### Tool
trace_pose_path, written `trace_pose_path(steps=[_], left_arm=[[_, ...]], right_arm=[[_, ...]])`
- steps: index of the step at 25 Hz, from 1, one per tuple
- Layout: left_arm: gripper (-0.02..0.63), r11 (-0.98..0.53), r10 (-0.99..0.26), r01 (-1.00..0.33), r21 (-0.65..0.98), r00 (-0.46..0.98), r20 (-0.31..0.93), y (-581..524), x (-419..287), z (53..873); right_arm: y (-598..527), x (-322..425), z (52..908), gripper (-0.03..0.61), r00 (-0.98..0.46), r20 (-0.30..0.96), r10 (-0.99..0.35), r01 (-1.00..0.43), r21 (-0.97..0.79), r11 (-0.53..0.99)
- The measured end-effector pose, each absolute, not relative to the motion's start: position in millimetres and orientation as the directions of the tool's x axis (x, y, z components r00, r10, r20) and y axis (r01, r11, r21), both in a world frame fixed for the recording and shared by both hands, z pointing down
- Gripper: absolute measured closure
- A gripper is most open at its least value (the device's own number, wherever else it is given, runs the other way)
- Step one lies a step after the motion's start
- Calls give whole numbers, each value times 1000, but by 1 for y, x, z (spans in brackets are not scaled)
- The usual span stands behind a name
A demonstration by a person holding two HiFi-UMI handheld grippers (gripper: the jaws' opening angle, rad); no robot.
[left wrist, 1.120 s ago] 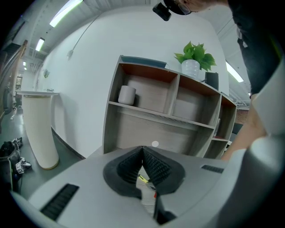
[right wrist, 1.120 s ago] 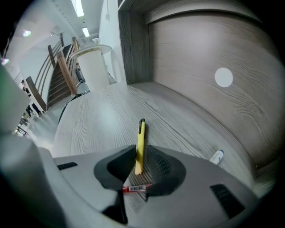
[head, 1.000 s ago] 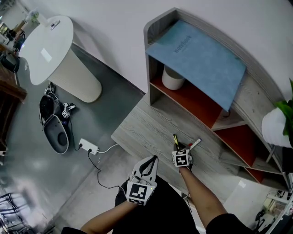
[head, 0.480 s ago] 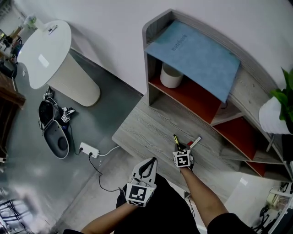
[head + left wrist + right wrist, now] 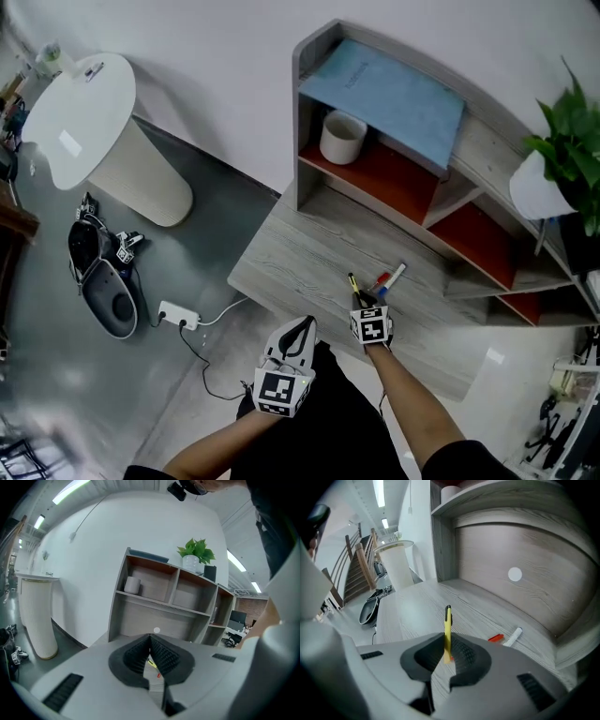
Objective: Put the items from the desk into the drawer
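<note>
Right tool (image 5: 446, 651): clamped on yellow pen (image 5: 447, 629), pen upright, over the counter's (image 5: 291, 262) near edge, as before.
Left tool (image 5: 151, 652): jaws together, empty, just off the near edge.
Red pen (image 5: 380, 279), white marker (image 5: 395, 275): lying side by side mid-counter; red pen newly in view.

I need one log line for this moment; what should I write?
left gripper: shut, empty | right gripper: shut on yellow pen | lying on desk: red marker, white marker
</note>
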State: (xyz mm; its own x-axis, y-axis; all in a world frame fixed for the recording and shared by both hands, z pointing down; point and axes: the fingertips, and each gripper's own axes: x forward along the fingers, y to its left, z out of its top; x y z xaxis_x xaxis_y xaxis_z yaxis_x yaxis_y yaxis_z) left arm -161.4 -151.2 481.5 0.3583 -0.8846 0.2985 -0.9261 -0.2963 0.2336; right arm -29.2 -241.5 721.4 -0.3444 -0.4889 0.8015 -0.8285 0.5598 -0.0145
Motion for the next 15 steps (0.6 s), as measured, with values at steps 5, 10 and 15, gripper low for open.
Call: trace_pose_path(steps=[5,10,15], left_arm=[[600,-357,-863,-900,250,420,281,-125,-164,474],[600,-418,-843,-869,266,480,244,-101,-168,467],[600,-460,-827,-849,261,517,223,-74,-168,460]], right_arm=[[-213,-36,694,526,-338,780,-527,-872,-48,488],[-184,-45,662,526,-325,745,-582,-900,-54,432],[-143,-56,640,526,-301,721,-625,-929,-72,364]])
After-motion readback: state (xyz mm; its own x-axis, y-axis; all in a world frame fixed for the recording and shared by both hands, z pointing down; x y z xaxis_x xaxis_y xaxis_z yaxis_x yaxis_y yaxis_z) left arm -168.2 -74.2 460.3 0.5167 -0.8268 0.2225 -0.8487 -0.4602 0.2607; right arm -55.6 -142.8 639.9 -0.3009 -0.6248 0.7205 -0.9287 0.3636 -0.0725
